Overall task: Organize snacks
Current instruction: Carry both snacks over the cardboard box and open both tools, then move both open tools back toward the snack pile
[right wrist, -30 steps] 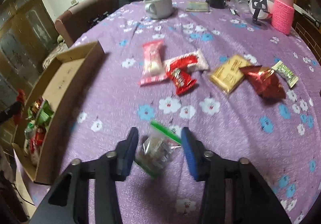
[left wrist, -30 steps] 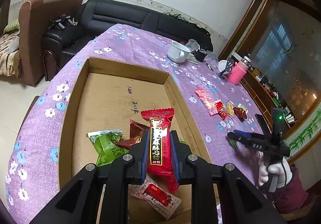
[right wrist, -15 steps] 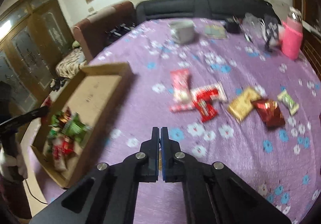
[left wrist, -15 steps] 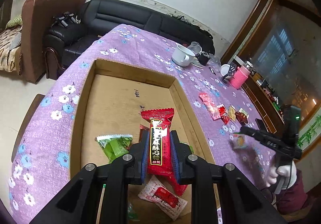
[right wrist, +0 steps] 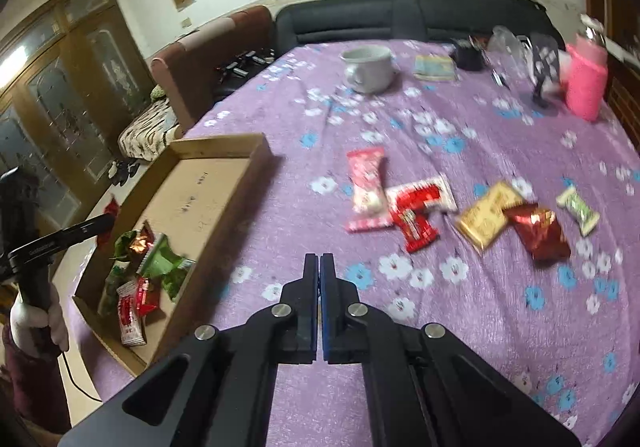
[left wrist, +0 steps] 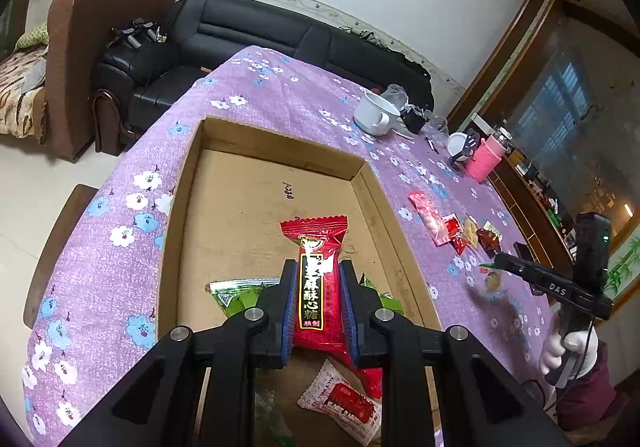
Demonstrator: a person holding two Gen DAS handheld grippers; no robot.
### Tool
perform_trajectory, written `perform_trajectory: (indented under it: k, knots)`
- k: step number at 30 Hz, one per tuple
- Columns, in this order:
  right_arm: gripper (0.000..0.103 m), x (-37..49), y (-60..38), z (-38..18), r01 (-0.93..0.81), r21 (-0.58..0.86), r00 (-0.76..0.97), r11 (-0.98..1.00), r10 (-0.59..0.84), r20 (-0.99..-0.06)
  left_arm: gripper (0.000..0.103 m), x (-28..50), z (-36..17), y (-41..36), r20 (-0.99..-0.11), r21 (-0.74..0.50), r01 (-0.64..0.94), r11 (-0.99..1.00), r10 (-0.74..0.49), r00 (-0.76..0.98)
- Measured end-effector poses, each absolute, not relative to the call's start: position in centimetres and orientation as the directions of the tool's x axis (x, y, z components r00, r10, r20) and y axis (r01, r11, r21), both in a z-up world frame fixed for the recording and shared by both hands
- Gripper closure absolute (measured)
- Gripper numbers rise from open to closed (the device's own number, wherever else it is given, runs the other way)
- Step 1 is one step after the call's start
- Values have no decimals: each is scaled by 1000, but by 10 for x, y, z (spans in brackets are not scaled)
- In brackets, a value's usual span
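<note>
- Black-framed with blue pads, the left gripper (left wrist: 314,293) is clamped on a red candy packet (left wrist: 316,279), which stands upright between the pads above the cardboard box (left wrist: 182,215).
- Right gripper (right wrist: 319,287) hangs above the purple flowered tablecloth (right wrist: 280,207), to the right of the box; its pads are pressed together, and in the left wrist view a small packet (left wrist: 493,281) shows at its tip, too blurred to name.
- White-gloved right hand (left wrist: 568,347) grips the handle of that tool, seen beyond the box's right wall.
- Inside the box, at the end nearest the left gripper, lie green packets (right wrist: 160,261), a white-and-red sachet (left wrist: 342,403) and other red wrappers; the far half of its floor is bare cardboard with pen marks.
- On the cloth to the right of the box, well apart from it, sit a pink packet (right wrist: 366,187), a red-and-white packet (right wrist: 416,207), a yellow packet (right wrist: 488,215), a dark red foil packet (right wrist: 538,233) and a pale green candy (right wrist: 578,209).
- Beyond those, further from the box, stand a white mug (right wrist: 368,69) and a pink bottle (right wrist: 586,83).
</note>
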State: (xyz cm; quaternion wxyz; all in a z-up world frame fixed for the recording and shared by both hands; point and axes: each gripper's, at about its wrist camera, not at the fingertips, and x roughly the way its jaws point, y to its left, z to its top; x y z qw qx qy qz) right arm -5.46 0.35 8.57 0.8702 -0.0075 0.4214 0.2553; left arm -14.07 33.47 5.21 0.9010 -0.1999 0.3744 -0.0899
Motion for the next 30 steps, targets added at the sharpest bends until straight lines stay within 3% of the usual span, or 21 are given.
perform_trajectory:
  k: [10,20,25,26,30]
  knots:
    - [102,-45,88,117,-602,244,424,761,563,-710,83,-100,47,353,-707,-399,-49,915,-274,652]
    - [102,-22,189,71,-655,229,305,720,528,-792,80,-75,38,353,-744,-368,-71,927,-248,620]
    - [101,-15,203,55,-654,238,280,718,522,-806,44,-81,38,359,-727,-409,-88,909,-266,633]
    - [100,-15,201,56,-650,234,293,723,522,-801,43,-82,39,360,-722,-416,-92,905,-267,638]
    - [73,-17,183,74,-634,246,346,733,554,-757,38,-94,50,363,-688,-440,-92,893,-269,674]
